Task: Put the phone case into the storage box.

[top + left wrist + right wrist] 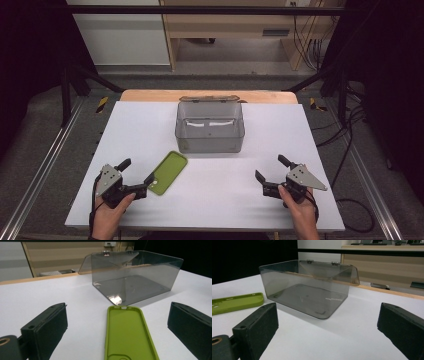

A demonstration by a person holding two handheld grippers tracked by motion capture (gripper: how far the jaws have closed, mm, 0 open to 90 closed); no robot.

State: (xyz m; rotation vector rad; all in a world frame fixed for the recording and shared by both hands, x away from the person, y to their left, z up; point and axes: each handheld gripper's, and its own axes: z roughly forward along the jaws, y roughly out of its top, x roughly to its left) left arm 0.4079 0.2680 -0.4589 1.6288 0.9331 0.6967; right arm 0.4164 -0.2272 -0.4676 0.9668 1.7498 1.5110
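A white rectangular table carries two things. A smoky clear plastic box with its hinged lid thrown back stands near the far edge, midway along it. A lime-green rubbery phone case lies hollow side up toward the near left corner.

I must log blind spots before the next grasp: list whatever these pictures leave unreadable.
- Green silicone phone case: its near end is cut off by the bottom edge of the left gripper view; its far part runs off the left edge of the right gripper view.
- Smoky clear plastic box: in the high view, the open lid behind is mostly hidden by the box itself.
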